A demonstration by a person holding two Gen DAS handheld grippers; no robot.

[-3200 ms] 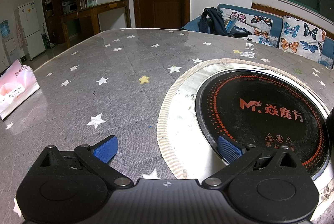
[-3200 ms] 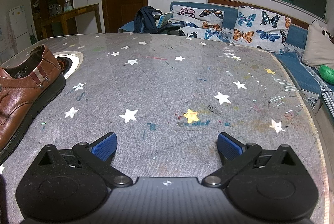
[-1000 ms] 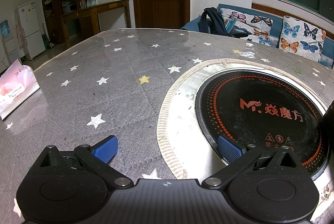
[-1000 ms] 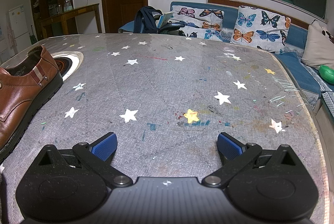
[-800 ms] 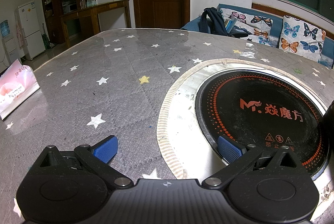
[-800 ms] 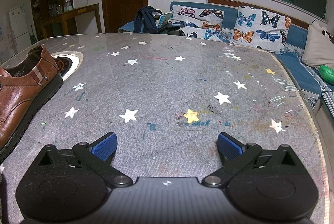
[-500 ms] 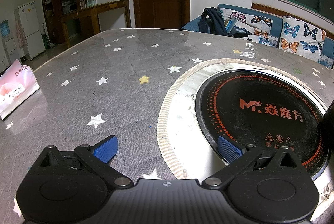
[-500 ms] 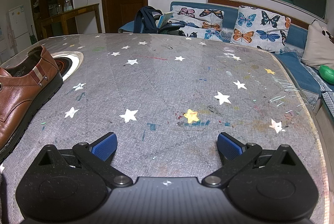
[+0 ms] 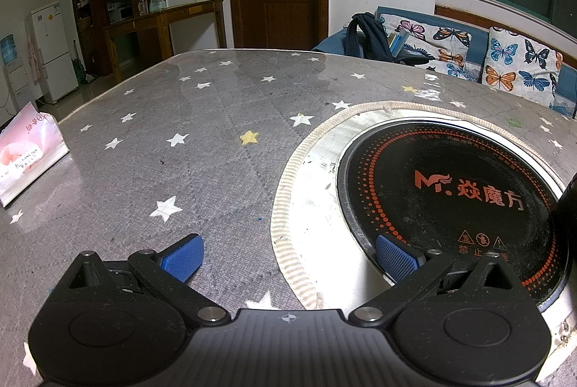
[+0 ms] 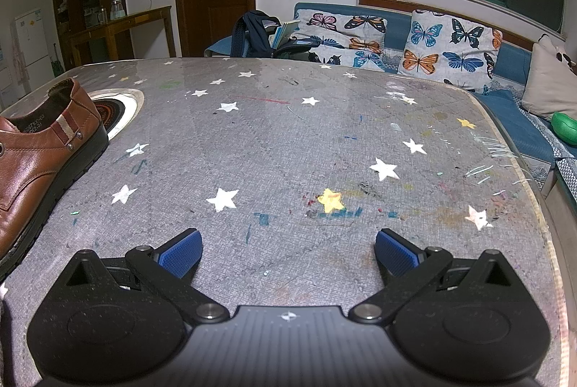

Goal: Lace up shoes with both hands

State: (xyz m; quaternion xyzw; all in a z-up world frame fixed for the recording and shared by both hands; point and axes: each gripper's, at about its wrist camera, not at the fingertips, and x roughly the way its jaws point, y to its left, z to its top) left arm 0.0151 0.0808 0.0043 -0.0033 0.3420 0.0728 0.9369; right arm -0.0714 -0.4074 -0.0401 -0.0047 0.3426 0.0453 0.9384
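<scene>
The brown leather shoe (image 10: 39, 163) stood on the star-patterned table (image 10: 288, 149), left of the right gripper (image 10: 288, 251). It appeared stiff and weighty; its laces, barely visible, would be the hold. Both the right and left gripper (image 9: 290, 255) were spread wide, empty.

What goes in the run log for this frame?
left gripper open | right gripper open | brown leather shoe on table, untouched | lacing not started

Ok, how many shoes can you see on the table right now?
1. A brown leather shoe sits at the left edge of the right wrist view, beside the round cooktop. A dark shape at the left view's right edge may be its toe; I can't tell. A second could be out of frame.
</scene>
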